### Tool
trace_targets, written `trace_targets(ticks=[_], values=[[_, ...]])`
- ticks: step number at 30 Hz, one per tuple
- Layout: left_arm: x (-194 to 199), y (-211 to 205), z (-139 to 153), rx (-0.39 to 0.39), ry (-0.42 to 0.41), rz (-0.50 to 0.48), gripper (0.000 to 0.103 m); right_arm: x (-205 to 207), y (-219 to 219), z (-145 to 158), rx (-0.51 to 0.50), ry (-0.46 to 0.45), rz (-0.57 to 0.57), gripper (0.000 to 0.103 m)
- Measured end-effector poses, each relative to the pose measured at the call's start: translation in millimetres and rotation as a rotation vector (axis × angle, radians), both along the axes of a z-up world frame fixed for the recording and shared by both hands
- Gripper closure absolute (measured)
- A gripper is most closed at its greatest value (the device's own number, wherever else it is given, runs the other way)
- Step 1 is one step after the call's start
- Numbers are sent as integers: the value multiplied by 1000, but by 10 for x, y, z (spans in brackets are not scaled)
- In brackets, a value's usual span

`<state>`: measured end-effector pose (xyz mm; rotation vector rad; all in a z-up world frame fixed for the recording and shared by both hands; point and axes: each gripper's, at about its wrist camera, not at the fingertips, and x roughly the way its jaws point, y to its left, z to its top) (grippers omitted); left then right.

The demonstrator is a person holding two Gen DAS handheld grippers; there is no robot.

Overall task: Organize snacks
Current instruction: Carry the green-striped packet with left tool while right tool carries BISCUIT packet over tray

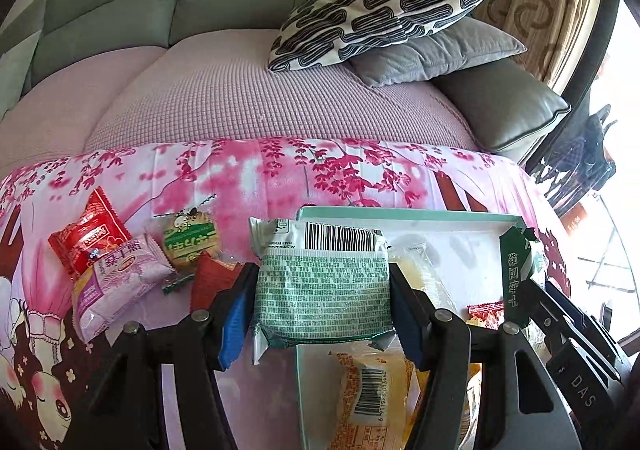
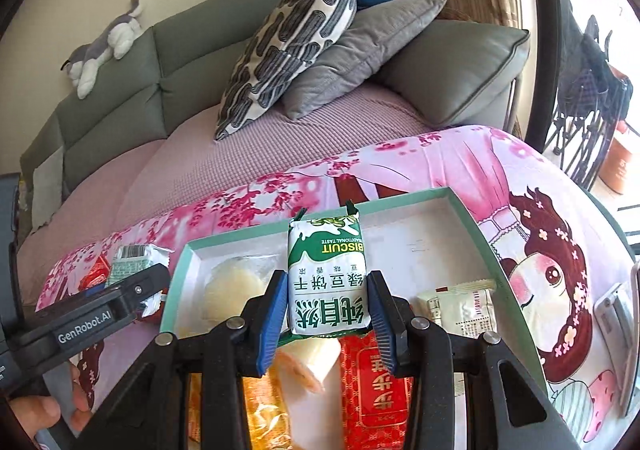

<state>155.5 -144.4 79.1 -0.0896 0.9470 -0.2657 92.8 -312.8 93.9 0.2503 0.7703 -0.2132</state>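
Observation:
My left gripper (image 1: 322,290) is shut on a green-and-white biscuit pack (image 1: 322,286), back side up, held over the left edge of the mint-rimmed white tray (image 1: 400,213). My right gripper (image 2: 326,298) is shut on a green mung-bean biscuit pack (image 2: 326,278) and holds it above the tray (image 2: 416,195). That pack also shows in the left wrist view (image 1: 516,274). In the tray lie a pale cake pack (image 2: 236,286), a white sachet (image 2: 460,310), a red pack (image 2: 376,394) and an orange pack (image 1: 368,398).
Loose snacks lie on the pink blossom cloth left of the tray: a red pack (image 1: 86,238), a purple pack (image 1: 116,282), a yellow-green pack (image 1: 190,240). Behind stands a grey sofa with a patterned pillow (image 1: 380,13) and a plush toy (image 2: 100,49).

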Motion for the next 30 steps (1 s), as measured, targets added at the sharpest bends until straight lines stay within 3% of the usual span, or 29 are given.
trace_targets(ticks=[11, 30], values=[[177, -231, -214, 28, 40, -31, 39, 142, -231, -255, 9, 10, -45, 61], [295, -615, -416, 44, 89, -96, 39, 197, -352, -427, 2, 48, -73, 61]])
